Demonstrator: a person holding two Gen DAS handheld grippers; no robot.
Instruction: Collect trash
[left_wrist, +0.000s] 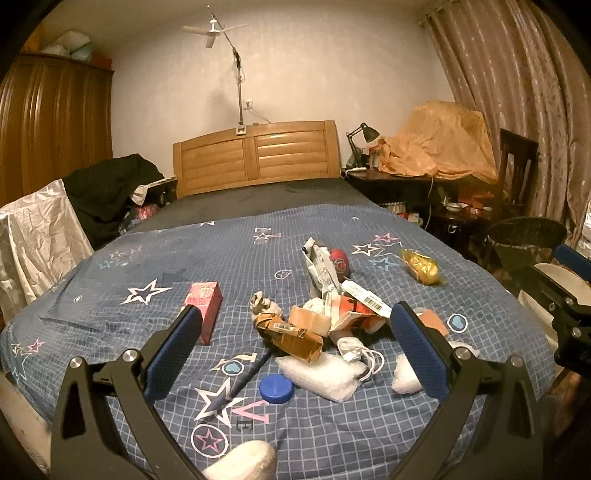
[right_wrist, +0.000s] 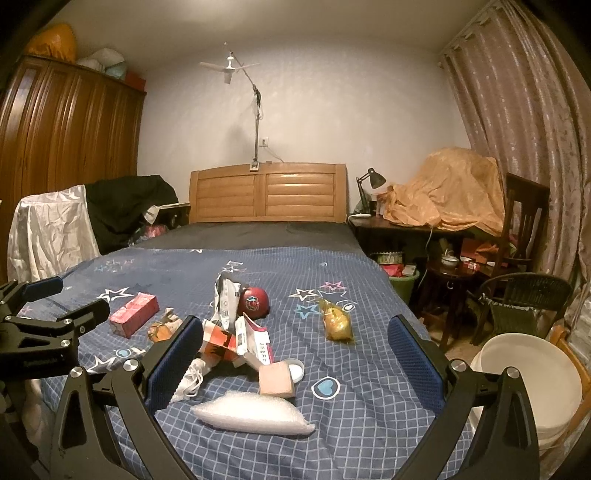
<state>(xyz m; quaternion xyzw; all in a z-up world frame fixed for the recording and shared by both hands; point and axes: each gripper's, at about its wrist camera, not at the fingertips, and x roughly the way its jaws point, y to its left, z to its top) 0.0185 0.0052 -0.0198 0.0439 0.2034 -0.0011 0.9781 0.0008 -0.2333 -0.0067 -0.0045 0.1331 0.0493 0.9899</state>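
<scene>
Nearest item, left wrist view: left hand-held gripper (left_wrist: 295, 325), jaws spread wide, nothing held, blue pads (left_wrist: 173, 354) raised above the bed (left_wrist: 110, 266). A white rounded thing (left_wrist: 243, 461) is seen at the bottom edge below it; what it is cannot be told.

Right hand-held gripper (right_wrist: 295, 332): jaws likewise spread wide and empty, held over the bed's near right part; it is also seen at the right edge of the left wrist view.

Trash, all lying on the blue checked, star-printed bedspread (right_wrist: 351, 424):
- blue round lid (left_wrist: 276, 387), near the foot edge.
- bubble wrap piece (left_wrist: 321, 373), just beside the lid; shown whole in the right wrist view (right_wrist: 255, 413).
- brown crumpled cardboard packet (left_wrist: 291, 334) with barcode label, touching the bubble wrap.
- white coiled cable (left_wrist: 360, 352), beside the packet.
- orange-and-white torn carton (left_wrist: 354, 314) with barcode strip, in the central heap.
- white printed mailer bag (left_wrist: 321, 266), propped up behind the heap.
- red ball-shaped wrapper (left_wrist: 340, 261), against the mailer.
- gold foil bag (left_wrist: 421, 266), apart to the right.
- red box (left_wrist: 205, 310), apart to the left.
- pink block (right_wrist: 277, 380) touching a white round lid (right_wrist: 297, 369).

Beside the bed, right: white bucket (right_wrist: 528, 380); dark wicker chair (right_wrist: 517, 306).
</scene>
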